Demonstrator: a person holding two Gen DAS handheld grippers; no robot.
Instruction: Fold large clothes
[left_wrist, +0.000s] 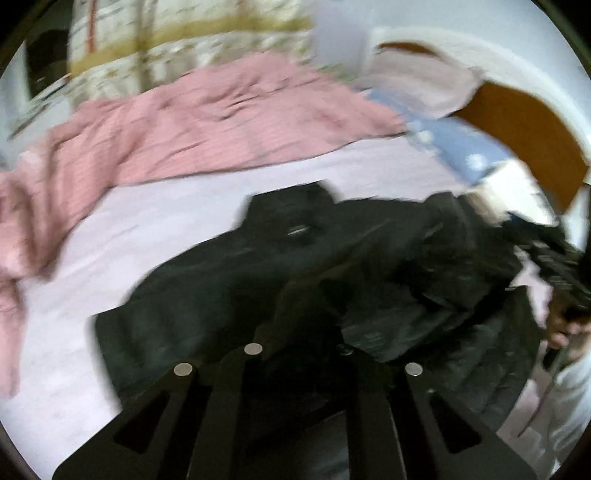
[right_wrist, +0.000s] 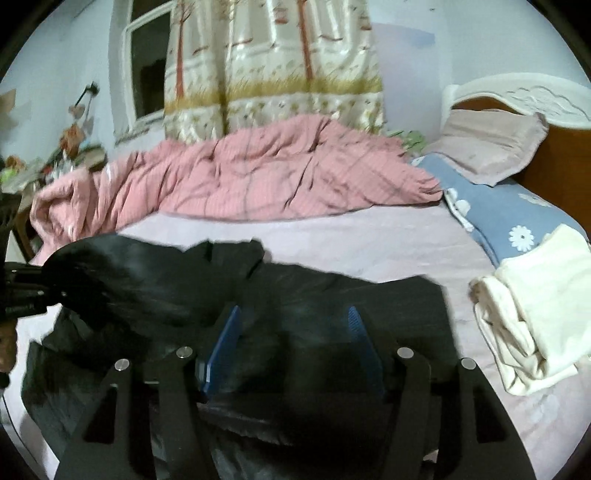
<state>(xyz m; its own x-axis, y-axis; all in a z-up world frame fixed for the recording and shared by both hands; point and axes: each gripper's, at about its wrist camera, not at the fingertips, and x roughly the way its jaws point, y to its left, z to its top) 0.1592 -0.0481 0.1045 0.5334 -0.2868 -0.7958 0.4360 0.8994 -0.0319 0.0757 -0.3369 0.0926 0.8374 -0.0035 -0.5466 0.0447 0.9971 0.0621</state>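
Black garment (right_wrist: 303, 295) lies spread on the near part of the bed (right_wrist: 369, 240), on the pale pink sheet; long axis runs roughly left-right across the right wrist view, collar end pointing far toward the pink quilt (right_wrist: 240, 173). Its left part is lifted and bunched up off the sheet. Open sheet between garment and quilt, a clear strip; more bare sheet to the near left in the left wrist view. Quilt heaped along the far edge. Right side is crowded: blue flowered pillow (right_wrist: 498, 206), pinkish pillow (right_wrist: 491, 147) against the headboard (right_wrist: 561, 173), folded cream cloth (right_wrist: 535, 306) just beside the garment's right edge.

Left tongs (left_wrist: 301, 328) closed tight, dark fabric of the black garment (left_wrist: 221, 280) pinched between them; blurred, so the exact spot of the grip is hard to tell. Right tongs (right_wrist: 295, 332) stand apart, blue pads (right_wrist: 225, 336) showing, garment beneath and between them but not pressed.
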